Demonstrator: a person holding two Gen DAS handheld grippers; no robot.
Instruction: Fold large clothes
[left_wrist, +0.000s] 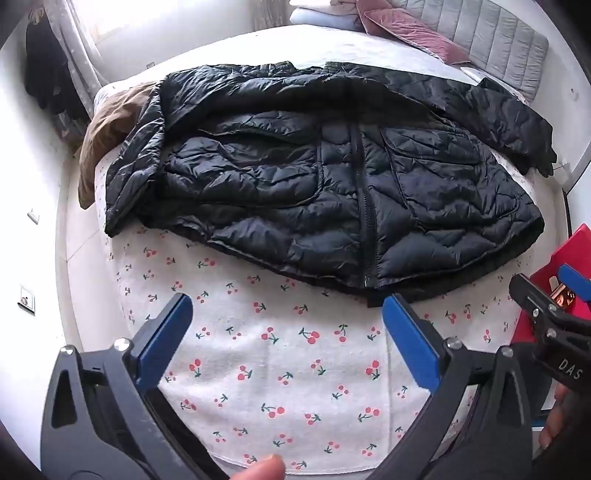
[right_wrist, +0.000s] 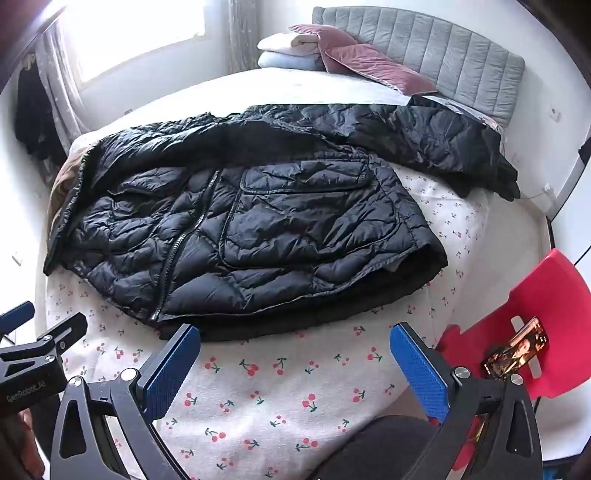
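Note:
A black quilted puffer jacket (left_wrist: 332, 177) lies spread front-up across the bed, zipped, sleeves out to both sides. In the right wrist view the same jacket (right_wrist: 258, 221) shows its hem nearest me. My left gripper (left_wrist: 288, 306) hovers above the cherry-print sheet (left_wrist: 280, 373) just short of the hem, jaws wide open and empty. My right gripper (right_wrist: 295, 339) is likewise open with nothing between its blue pads, near the hem's right half. The right gripper (left_wrist: 546, 291) also shows at the right edge of the left wrist view.
A brown garment (left_wrist: 107, 133) lies under the jacket's left sleeve. Pink and white pillows (right_wrist: 332, 55) sit by the grey headboard (right_wrist: 443, 48). A red chair (right_wrist: 535, 317) with a phone (right_wrist: 517, 354) on it stands at the bed's right.

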